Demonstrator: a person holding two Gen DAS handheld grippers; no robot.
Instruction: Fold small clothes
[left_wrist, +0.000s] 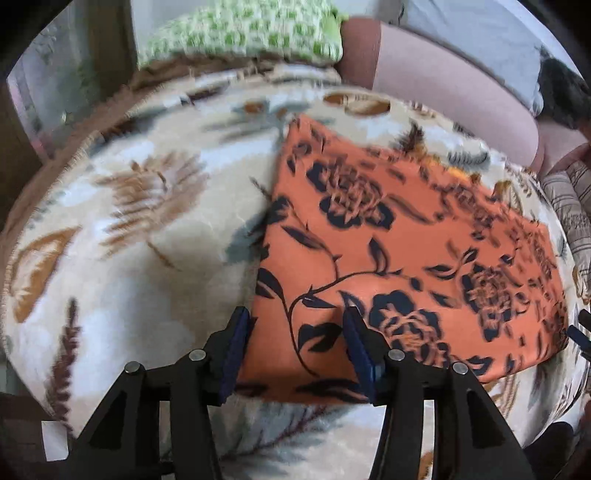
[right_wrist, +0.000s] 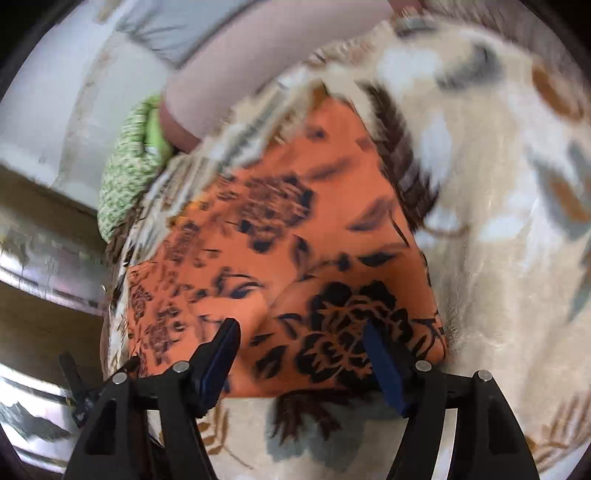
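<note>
An orange cloth with dark flowers (left_wrist: 388, 236) lies folded flat on a cream blanket with a leaf pattern (left_wrist: 140, 229). My left gripper (left_wrist: 295, 321) hovers over the cloth's near left corner. Its blue pads (left_wrist: 236, 343) stand apart with nothing pinched between them. In the right wrist view the same cloth (right_wrist: 280, 236) lies on the blanket (right_wrist: 498, 240). My right gripper (right_wrist: 300, 326) hangs open above its near edge, and no fabric is gripped there. The left gripper's tip (right_wrist: 74, 369) shows at the lower left of the right wrist view.
A green patterned pillow (left_wrist: 243, 33) and a long pinkish cushion (left_wrist: 450, 85) lie at the far side of the blanket. Striped fabric (left_wrist: 569, 206) sits at the right edge. The blanket's edge drops off by a shiny surface (right_wrist: 44, 266).
</note>
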